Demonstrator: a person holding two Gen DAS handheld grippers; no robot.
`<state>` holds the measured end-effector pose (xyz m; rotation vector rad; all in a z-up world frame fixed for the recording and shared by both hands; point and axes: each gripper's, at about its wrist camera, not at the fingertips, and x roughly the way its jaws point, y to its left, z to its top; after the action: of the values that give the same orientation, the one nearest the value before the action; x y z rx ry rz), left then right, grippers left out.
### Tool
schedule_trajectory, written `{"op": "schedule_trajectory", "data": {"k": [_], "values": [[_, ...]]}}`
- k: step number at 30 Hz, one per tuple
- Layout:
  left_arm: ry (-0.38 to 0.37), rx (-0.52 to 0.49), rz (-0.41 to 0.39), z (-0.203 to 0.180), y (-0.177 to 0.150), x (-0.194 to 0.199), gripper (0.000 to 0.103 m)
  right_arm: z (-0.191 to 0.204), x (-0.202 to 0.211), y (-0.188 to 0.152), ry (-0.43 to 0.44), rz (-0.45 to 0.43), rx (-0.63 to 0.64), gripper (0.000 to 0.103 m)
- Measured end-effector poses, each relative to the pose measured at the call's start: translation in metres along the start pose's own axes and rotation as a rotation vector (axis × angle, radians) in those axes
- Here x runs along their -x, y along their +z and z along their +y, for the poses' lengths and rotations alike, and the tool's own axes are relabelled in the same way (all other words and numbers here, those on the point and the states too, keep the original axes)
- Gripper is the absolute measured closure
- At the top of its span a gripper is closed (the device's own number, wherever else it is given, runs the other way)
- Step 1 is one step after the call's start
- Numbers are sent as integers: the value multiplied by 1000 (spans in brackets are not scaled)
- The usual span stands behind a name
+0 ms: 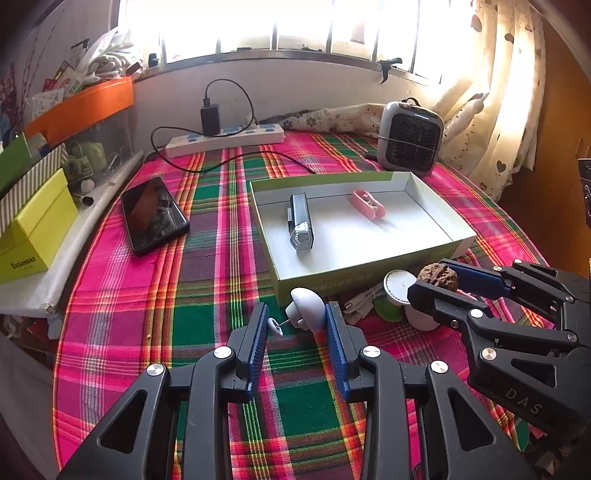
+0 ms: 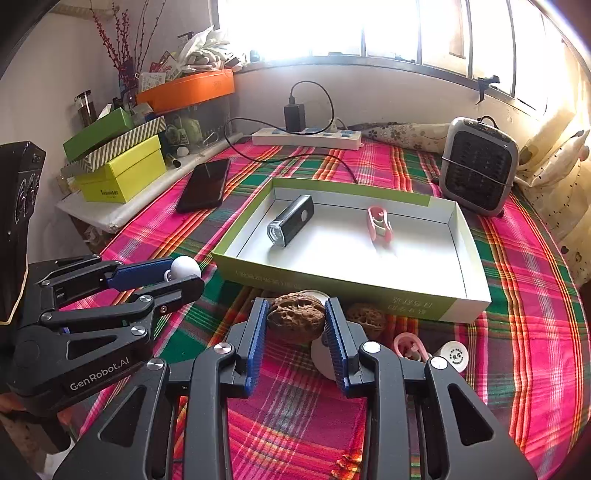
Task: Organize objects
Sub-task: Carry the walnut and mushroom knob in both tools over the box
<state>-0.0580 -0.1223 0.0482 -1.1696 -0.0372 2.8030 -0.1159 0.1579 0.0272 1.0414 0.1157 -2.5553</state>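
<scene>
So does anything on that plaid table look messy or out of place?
Nothing is spilled or broken. A few small things still lie loose in front of the green box: a second walnut, a pink clip and a white cap. The box holds only a black flashlight and another pink clip.

Daylight from the blown-out window [image 1: 280, 26], glare on the curtain [image 1: 517, 92], soft shadows inside the box [image 2: 458, 236], strong fisheye curvature, dark vignetted corners.
</scene>
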Motion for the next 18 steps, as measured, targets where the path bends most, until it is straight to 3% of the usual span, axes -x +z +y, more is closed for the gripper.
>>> {"op": "schedule_trajectory", "data": {"k": [2,18], "values": [[-2,-5,-6,-13,3,2,74,-4,2,3,0,-7,-6,71],[-38,-36,-18,1,35,-18,74,-37,-4,26,-31,-18,-49,71]]}}
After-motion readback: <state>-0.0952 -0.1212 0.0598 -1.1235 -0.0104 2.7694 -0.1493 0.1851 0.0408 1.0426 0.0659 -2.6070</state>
